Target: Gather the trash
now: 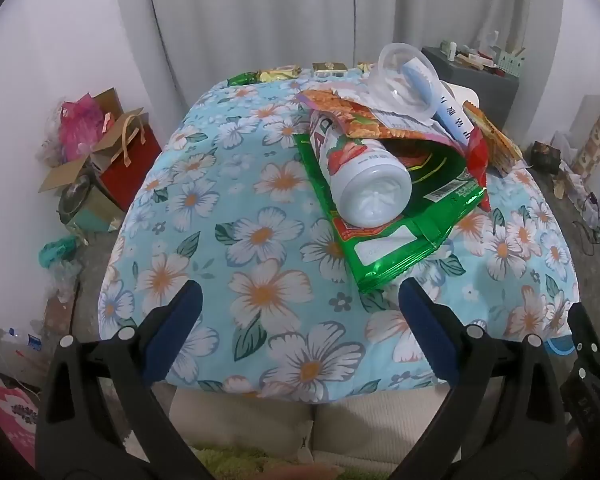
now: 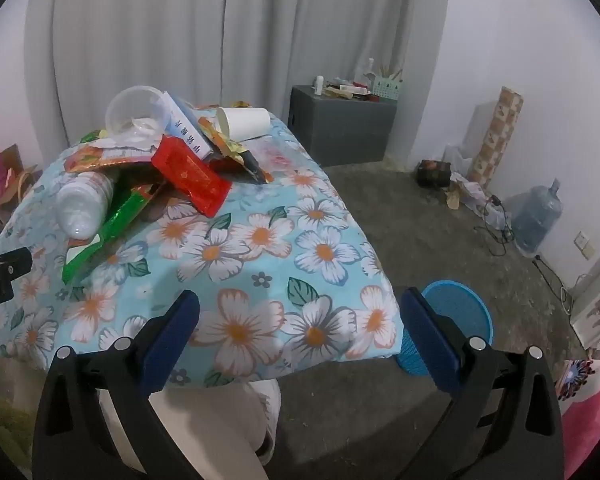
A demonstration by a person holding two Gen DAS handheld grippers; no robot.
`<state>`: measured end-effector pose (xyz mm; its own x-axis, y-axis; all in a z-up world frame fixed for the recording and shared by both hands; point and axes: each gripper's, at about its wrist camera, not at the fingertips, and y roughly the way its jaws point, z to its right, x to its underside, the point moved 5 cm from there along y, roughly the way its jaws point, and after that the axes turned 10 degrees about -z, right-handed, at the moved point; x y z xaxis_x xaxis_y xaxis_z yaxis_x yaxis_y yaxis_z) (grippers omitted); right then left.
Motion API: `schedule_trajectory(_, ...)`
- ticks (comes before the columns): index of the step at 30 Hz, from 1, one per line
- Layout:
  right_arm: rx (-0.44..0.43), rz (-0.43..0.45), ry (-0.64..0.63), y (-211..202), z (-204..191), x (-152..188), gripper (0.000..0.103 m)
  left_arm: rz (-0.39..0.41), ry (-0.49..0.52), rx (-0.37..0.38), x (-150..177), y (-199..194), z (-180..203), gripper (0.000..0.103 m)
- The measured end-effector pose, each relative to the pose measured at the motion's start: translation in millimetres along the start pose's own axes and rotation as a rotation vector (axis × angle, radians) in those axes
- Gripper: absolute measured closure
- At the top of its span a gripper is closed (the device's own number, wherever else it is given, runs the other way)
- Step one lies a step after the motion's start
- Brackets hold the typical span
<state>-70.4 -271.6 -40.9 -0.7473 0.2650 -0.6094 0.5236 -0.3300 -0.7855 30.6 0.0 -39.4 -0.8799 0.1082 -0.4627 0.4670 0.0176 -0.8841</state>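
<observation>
Tools (image 1: 300, 312) (image 2: 300, 312) agape, tilted down over tablecloth (image 1: 204, 184).

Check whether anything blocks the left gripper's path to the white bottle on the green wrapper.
Nothing visible does. The left gripper is open over bare floral cloth, and the white bottle lies ahead with its base facing it; an orange wrapper covers only its far end.

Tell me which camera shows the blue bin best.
The right wrist view: the blue bin stands on the floor beside the table, its rim and mesh wall visible behind a gripper finger. The left wrist view shows only a blue sliver at the table's edge.
</observation>
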Motion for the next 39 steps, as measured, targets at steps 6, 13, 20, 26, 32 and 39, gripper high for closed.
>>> schedule_trajectory(6, -0.003, -0.002, -0.001, 0.2, -0.8, 0.2, 0.005, 0.006, -0.002, 0.004, -0.2, -0.3, -0.1, 0.009)
schedule_trajectory(13, -0.004, 0.002, 0.002, 1.1, -0.3, 1.1, 0.005, 0.007, -0.004, 0.006, -0.2, -0.5, 0.1, 0.009)
schedule_trajectory(20, -0.008, -0.003, 0.001, 0.1, -2.6, 0.4, 0.005, 0.005, -0.004, 0.005, -0.1, -0.5, 0.1, 0.009)
schedule_trajectory(26, -0.009, -0.005, 0.004, 2.2, -3.5, 0.7, 0.005, 0.002, -0.006, 0.002, 1.6, -1.3, 1.4, 0.009)
schedule_trajectory(32, -0.011, -0.007, 0.006, 1.6, -3.5, 0.8, 0.005, -0.002, -0.012, 0.005, 1.7, 2.4, -0.3, 0.009)
schedule_trajectory(39, -0.011, -0.007, 0.004, 1.7, -2.6, 0.8, 0.005, -0.005, -0.015, 0.005, 2.0, 3.2, -3.1, 0.009)
